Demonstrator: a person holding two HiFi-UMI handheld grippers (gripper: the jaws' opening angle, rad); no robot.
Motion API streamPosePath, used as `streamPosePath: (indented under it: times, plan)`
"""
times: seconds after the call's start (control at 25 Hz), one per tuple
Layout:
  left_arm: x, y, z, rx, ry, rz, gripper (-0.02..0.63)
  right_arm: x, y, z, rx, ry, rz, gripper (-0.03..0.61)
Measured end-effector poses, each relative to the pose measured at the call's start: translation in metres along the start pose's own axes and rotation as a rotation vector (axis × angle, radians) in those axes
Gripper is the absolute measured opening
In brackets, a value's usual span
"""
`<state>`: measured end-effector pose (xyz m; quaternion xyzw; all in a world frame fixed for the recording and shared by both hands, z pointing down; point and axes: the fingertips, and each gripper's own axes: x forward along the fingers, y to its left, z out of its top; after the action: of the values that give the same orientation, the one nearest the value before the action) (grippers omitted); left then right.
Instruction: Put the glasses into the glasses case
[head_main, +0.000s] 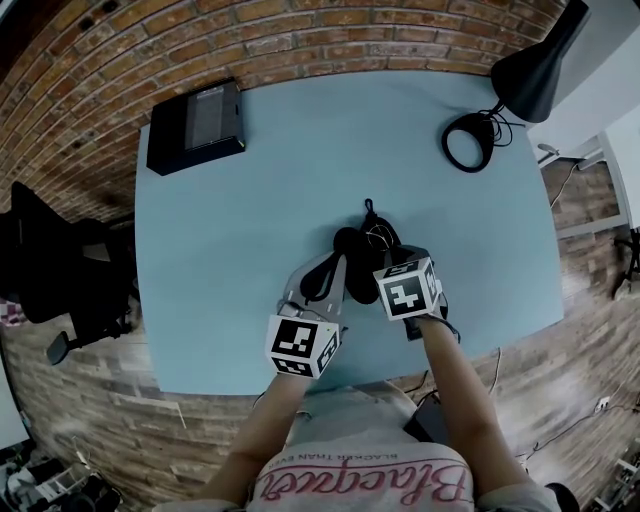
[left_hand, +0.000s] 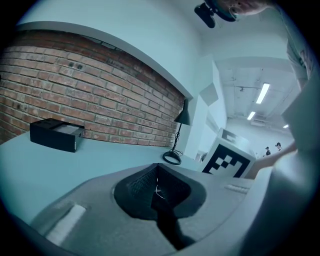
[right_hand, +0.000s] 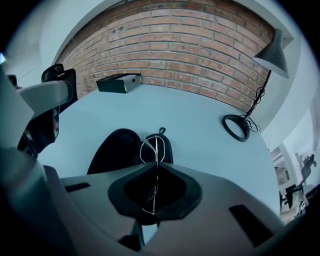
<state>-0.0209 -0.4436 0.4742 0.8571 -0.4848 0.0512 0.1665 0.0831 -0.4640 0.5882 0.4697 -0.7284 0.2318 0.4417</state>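
Table (head_main: 250, 220): box (head_main: 197, 125) far left | lamp (head_main: 530, 70) far right | glasses case (head_main: 347, 247) near centre | glasses (right_hand: 156, 146) over it

One table (head_main: 250, 200). On it: one open black case (head_main: 345, 265), one pair of wire glasses (right_hand: 156, 149), one black box (head_main: 196, 125) and one lamp (head_main: 530, 75). Two grippers, the left gripper (left_hand: 156, 172) and the right gripper (right_hand: 156, 167). Two marker cubes, a left cube (head_main: 300, 345) and a right cube (head_main: 407, 290). One chair (head_main: 60, 270) beside the table.
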Motion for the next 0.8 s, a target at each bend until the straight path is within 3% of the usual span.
streamPosePath:
  times: [0.44,0.8]
  plan:
    - [-0.013,0.011,0.004,-0.023,-0.017,0.022,0.006,0.01,-0.002,-0.005,-0.054,0.052,-0.1,0.017]
    - [-0.023,0.0,0.012,-0.011,-0.046,0.016,0.006,-0.015,-0.005,0.0,-0.015,-0.062,-0.084,0.038]
